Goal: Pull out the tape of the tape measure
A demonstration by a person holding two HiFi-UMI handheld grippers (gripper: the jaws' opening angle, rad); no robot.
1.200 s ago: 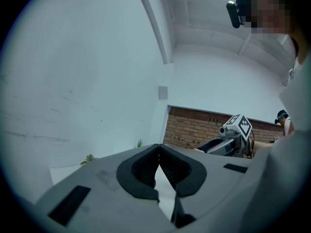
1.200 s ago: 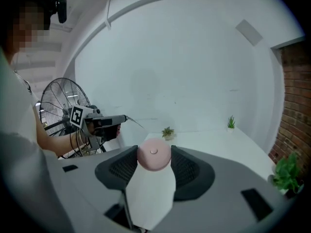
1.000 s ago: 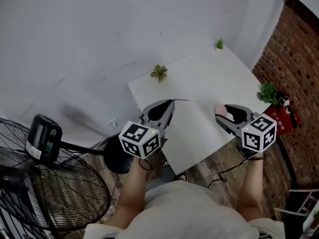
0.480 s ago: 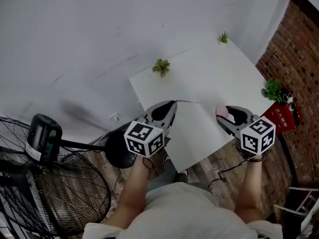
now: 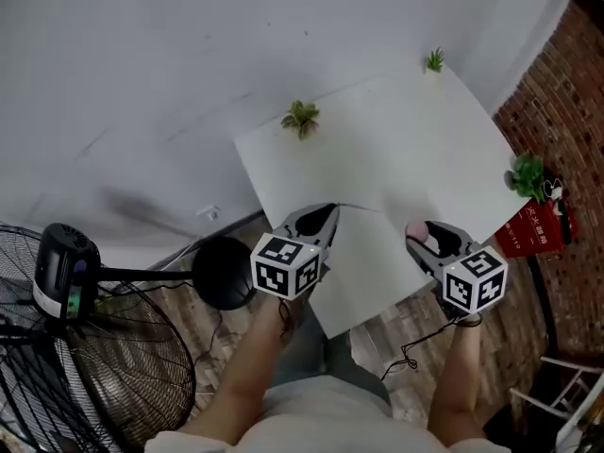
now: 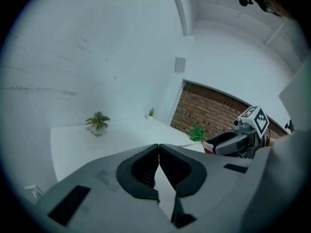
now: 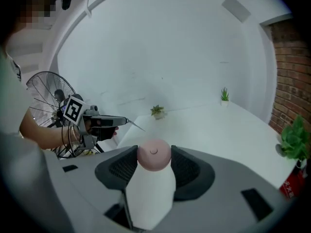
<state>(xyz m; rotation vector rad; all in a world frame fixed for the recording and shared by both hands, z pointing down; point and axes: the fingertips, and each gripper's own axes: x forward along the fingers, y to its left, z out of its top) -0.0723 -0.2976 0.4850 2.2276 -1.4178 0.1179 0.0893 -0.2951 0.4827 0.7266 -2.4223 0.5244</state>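
Both grippers have dropped toward the near corner of the worktop (image 5: 396,140) since the earlier frame. The gap between the 2 looks about unchanged.

State now:
- The left gripper (image 5: 331,209) has its fingers clenched tip to tip. A thin strip juts from the tips toward the right side. I read it as the tape (image 5: 363,208), pinched at its end.
- The right gripper (image 5: 414,231) fingers grasp the tape measure (image 7: 154,155), pink round top and white below, over the worktop's near edge.
- In the head view the tape fades partway, so I can't trace it all the way to the tape measure.

Risks, my judgement:
1. The tape end slips. The left pinch is only at the very tips, on a thin strip, so an off-axis pull would peel it out. A sprung tape would then snap back.
2. The tape measure rolls or squirts out. It is round and held at only 2 contact points, so a pull not in line with its outlet would twist it.
3. If the left arm swings outward, it heads toward the standing fan (image 5: 94,366).

The potted plants (image 5: 300,118) are well apart from both grippers, no issue.
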